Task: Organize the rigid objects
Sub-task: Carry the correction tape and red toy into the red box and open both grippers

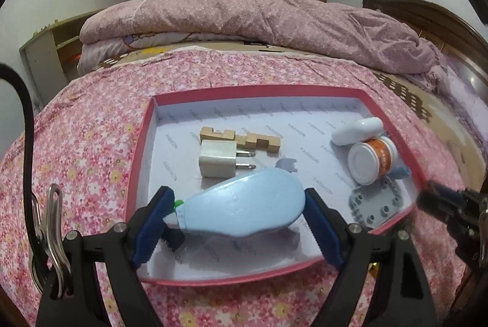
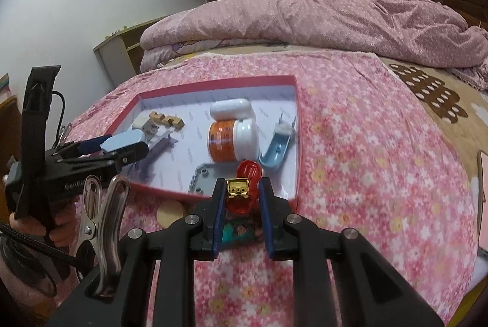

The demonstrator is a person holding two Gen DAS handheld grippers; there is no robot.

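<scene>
A red-rimmed box [image 1: 143,138] with a white floor lies on the flowered bedspread. My left gripper [image 1: 238,202] is shut on a light blue correction-tape dispenser [image 1: 244,205], held over the box's near part; it also shows in the right wrist view [image 2: 122,141]. In the box lie a white plug adapter [image 1: 218,159], a wooden puzzle piece [image 1: 241,139], a white case [image 1: 357,130], an orange-labelled jar [image 1: 372,159] and a grey studded plate [image 1: 376,205]. My right gripper [image 2: 241,189] is shut on a red translucent lighter [image 2: 245,189] at the box's near rim [image 2: 158,189].
A folded pink quilt [image 1: 259,19] lies across the far side of the bed. A light blue hook-shaped piece [image 2: 276,151] lies at the box's right wall. A round wooden disc [image 2: 170,214] and a coloured card [image 2: 241,231] lie on the bedspread under my right gripper. Wardrobes stand behind.
</scene>
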